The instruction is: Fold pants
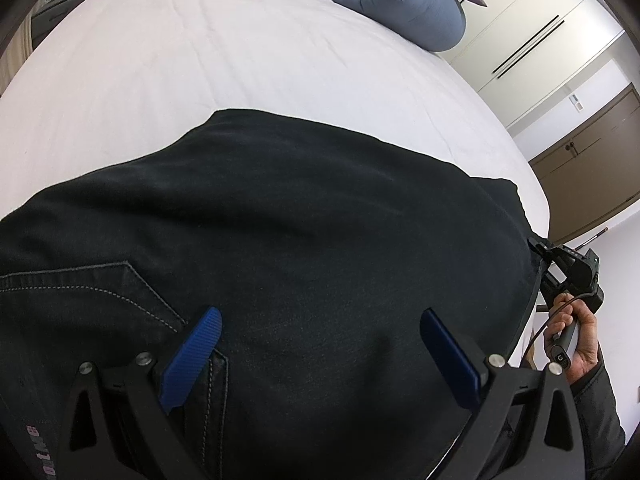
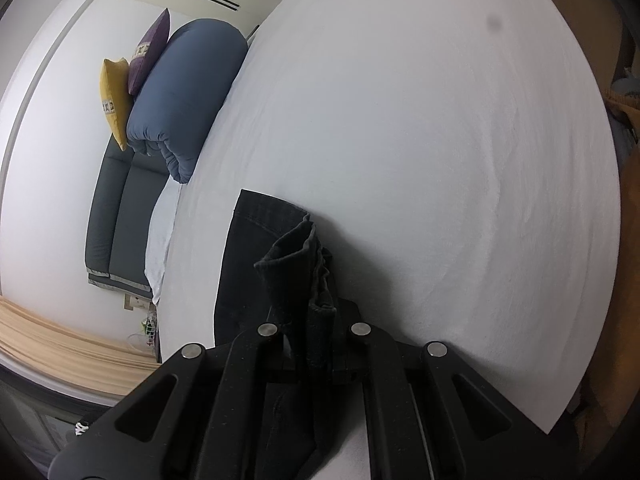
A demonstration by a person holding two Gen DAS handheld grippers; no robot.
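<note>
**Mira:** Left wrist view first: where are the pants (image 1: 280, 220)?

**Jon:** Spread across the near part of the bed (image 1: 200, 60), dark denim, a stitched back pocket (image 1: 100, 292) at the lower left. They reach the bed's right edge.

**Mira:** And the left gripper (image 1: 320, 344)?

**Jon:** Released. Its blue fingers (image 1: 192, 360) stand wide apart above the fabric, nothing pinched between them.

**Mira:** The right gripper (image 1: 560, 268)?

**Jon:** It sits at the right edge of the pants, with a hand (image 1: 576, 340) around its handle. From its own camera, the jaws are clenched on a bunched hem of the pants, which sticks up past the fingertips. I cannot see the pads themselves; cloth covers them.

**Mira:** Anything else on the bed?

**Jon:** A rolled blue duvet (image 2: 188, 92) at the far side, well apart from the pants. Beside it lean a purple cushion (image 2: 150, 52) and a yellow cushion (image 2: 114, 100), above a grey sofa (image 2: 120, 216).
</note>
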